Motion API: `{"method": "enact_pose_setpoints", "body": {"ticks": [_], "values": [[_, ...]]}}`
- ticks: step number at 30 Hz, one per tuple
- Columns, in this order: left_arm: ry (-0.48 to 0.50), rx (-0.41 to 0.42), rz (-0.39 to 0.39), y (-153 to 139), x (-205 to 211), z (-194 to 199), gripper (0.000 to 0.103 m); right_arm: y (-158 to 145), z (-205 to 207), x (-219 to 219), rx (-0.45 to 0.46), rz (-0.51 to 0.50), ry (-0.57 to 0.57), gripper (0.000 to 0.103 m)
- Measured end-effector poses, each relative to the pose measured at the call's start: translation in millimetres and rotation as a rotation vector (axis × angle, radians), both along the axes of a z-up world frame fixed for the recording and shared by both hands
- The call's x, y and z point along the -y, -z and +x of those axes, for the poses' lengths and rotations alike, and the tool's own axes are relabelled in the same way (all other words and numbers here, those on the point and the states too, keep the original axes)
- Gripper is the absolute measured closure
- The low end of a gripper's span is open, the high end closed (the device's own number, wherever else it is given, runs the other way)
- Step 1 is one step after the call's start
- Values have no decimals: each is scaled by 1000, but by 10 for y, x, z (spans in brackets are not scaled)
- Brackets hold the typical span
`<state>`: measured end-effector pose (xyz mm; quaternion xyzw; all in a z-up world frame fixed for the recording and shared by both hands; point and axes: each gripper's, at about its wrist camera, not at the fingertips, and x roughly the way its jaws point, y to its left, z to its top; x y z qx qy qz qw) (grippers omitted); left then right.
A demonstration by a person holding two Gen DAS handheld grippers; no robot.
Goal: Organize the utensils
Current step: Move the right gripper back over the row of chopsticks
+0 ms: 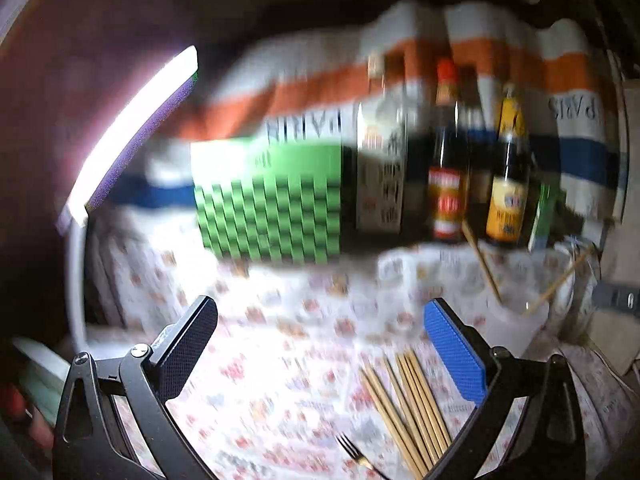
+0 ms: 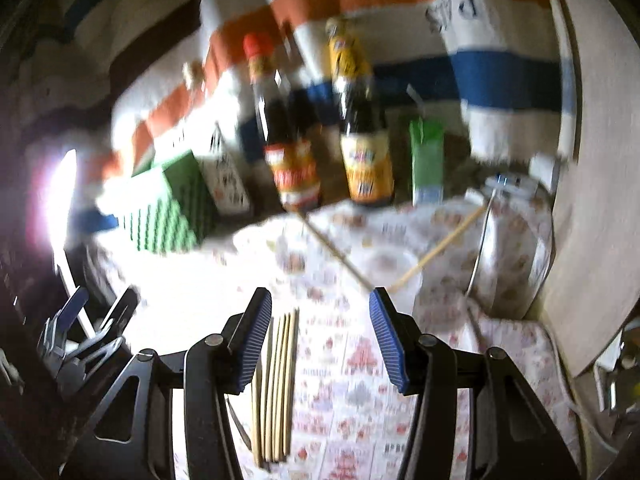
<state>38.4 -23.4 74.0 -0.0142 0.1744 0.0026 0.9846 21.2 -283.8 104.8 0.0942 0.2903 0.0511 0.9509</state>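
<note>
Nearest to you, your left gripper (image 1: pixel 320 344) has its fingers spread as wide as they go, with nothing between them; that suits a reach for the loose chopsticks (image 1: pixel 408 408), which lie flat on the patterned tablecloth (image 1: pixel 280 360) just inside its blue pad, with a small fork (image 1: pixel 352 450) beside them. Your right gripper (image 2: pixel 320 336) stands about half open and holds nothing too; the same bundle lies under its left finger, so either hand could take it. Further out, a clear cup (image 1: pixel 532 292) already holds two chopsticks leaning apart against its rim, which marks it as the likely collecting place. Beside it stands a glass jar (image 2: pixel 516 248). Farthest back, sauce bottles (image 1: pixel 508 176) and a green checked box (image 1: pixel 268 200) line the striped cloth, out of your working path.
</note>
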Motion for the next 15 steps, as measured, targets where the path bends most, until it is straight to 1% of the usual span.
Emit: {"method": "enact_pose_setpoints", "body": {"ticks": [2, 3, 4, 5, 7, 8, 9, 10, 11, 13, 14, 15], "values": [[35, -67, -14, 108, -7, 69, 1, 224, -16, -63, -29, -2, -14, 49], [31, -80, -12, 153, -4, 81, 1, 315, -6, -82, -41, -2, -21, 49], [2, -86, -11, 190, -14, 78, 1, 448, 30, -102, -61, 1, -24, 49], [-42, -83, -30, 219, -53, 77, 1, 555, 71, -110, -82, 3, -22, 49], [-78, -85, -82, 243, -135, 90, 1, 796, 202, -143, -171, -7, -27, 49], [-84, -95, -108, 257, -172, 103, 1, 900, 268, -152, -204, 6, -56, 49], [-84, -103, -122, 265, -205, 111, 1, 993, 331, -150, -238, 16, -69, 49], [-82, -110, -126, 283, -230, 132, 1, 1093, 390, -141, -285, 18, -58, 49], [-92, -109, -124, 302, -237, 138, 1, 1153, 417, -142, -311, 22, -61, 49], [-149, -76, -103, 366, -223, 142, 1, 1244, 438, -185, -345, 34, -109, 49], [-162, -79, -74, 398, -207, 169, 1, 1272, 438, -218, -357, 34, -134, 49], [-156, -97, -45, 419, -182, 203, 1, 1291, 424, -249, -362, 30, -150, 49]]}}
